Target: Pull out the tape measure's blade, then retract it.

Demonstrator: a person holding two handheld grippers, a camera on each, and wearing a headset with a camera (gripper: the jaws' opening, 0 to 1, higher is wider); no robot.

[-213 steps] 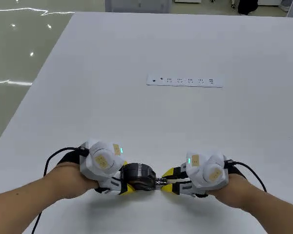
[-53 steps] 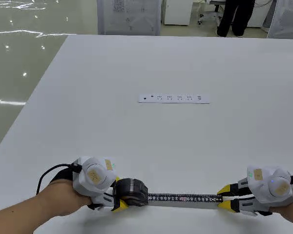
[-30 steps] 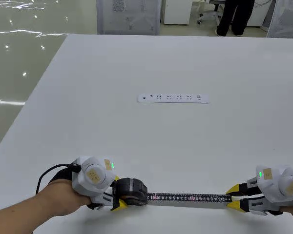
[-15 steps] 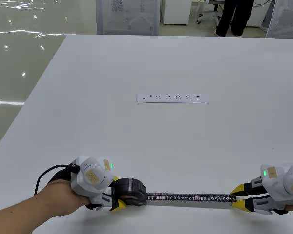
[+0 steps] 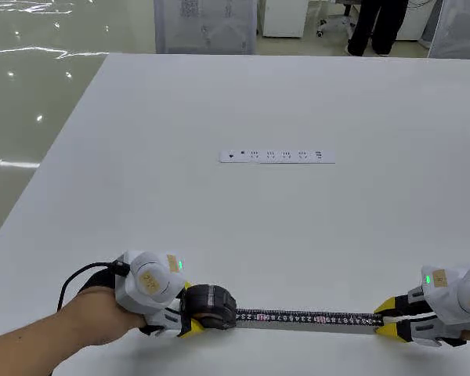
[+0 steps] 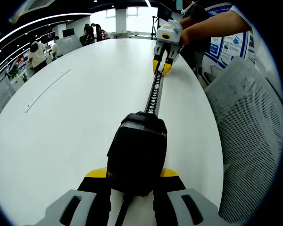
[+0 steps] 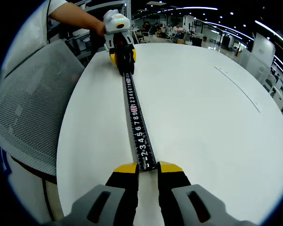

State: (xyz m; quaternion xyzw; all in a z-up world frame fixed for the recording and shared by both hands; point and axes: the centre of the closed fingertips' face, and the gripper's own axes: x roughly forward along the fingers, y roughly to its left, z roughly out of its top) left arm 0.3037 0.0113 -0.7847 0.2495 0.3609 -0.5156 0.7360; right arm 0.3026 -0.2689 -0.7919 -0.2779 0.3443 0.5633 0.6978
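Tape measure sat near the front edge of the white counter, its dark case clamped between the jaws of the left tool. Its blade stretched straight along the counter, numbers facing up, to the right tool, which was pinched tight on the blade's tip. The two tools were well apart. A white power strip lay farther back, near the counter's middle.

Near the front edge of the worktop, the tape measure case sits at left, held in the left tongs. Its blade runs right to the right tongs. A power strip lies well behind, mid-worktop.
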